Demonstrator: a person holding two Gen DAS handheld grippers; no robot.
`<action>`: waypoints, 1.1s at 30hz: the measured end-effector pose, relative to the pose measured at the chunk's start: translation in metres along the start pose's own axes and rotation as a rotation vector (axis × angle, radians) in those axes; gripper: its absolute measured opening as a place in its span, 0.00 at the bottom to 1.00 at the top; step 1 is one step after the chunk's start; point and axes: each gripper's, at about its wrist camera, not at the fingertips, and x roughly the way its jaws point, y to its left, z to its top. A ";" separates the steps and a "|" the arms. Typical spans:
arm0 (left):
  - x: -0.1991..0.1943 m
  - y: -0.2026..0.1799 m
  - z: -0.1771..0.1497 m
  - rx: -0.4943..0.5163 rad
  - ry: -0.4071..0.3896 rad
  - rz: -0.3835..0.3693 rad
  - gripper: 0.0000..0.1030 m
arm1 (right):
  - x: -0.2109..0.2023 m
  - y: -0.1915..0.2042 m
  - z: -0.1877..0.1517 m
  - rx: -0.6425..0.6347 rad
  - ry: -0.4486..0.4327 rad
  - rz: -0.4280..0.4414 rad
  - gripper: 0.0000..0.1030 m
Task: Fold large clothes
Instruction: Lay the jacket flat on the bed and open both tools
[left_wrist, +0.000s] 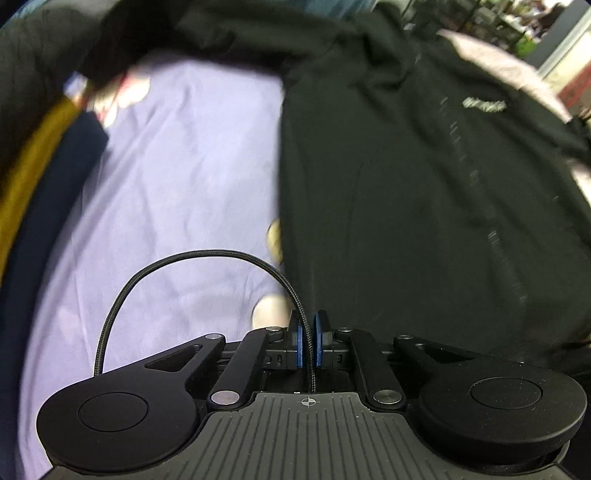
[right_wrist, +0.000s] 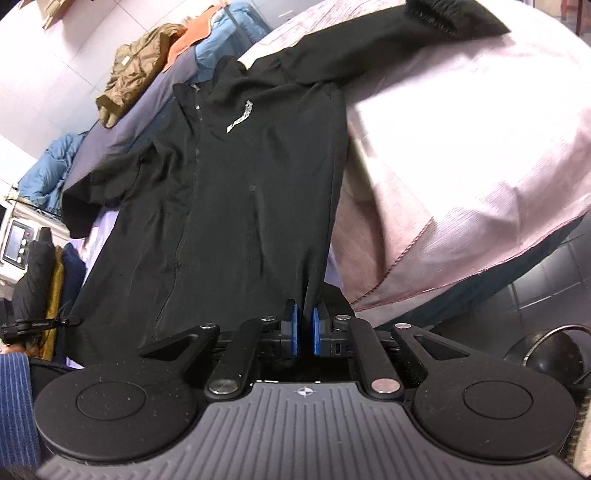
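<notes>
Big black zip-front jacket (right_wrist: 229, 177) with small silver chest logo (right_wrist: 239, 118), stretched out over bed, lavender sheet (left_wrist: 177, 177) under it, pinkish cover (right_wrist: 461, 155) on one side. One sleeve flung out across pink cover. Right claw (right_wrist: 304, 332): blue pads pinched on jacket's hem corner, fabric running straight up from it. Left claw (left_wrist: 308, 343): pads nearly together, black braided cable between them; jacket edge right at tips, can't tell if it's gripped. Left view pretty blurry.

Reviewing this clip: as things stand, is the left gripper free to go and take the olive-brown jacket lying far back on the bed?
Probably not: the left gripper is shut on the black jacket's hem, and the olive-brown jacket lies beyond it.
</notes>
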 end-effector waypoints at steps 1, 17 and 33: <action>0.007 0.002 -0.002 -0.025 0.015 0.011 0.46 | 0.008 0.002 0.001 -0.018 0.026 -0.035 0.10; -0.044 -0.009 0.038 -0.111 -0.248 0.141 1.00 | 0.037 0.066 0.006 -0.210 -0.073 -0.344 0.77; 0.090 -0.137 0.062 0.055 0.052 0.014 1.00 | 0.178 0.162 0.013 -0.544 0.157 -0.274 0.94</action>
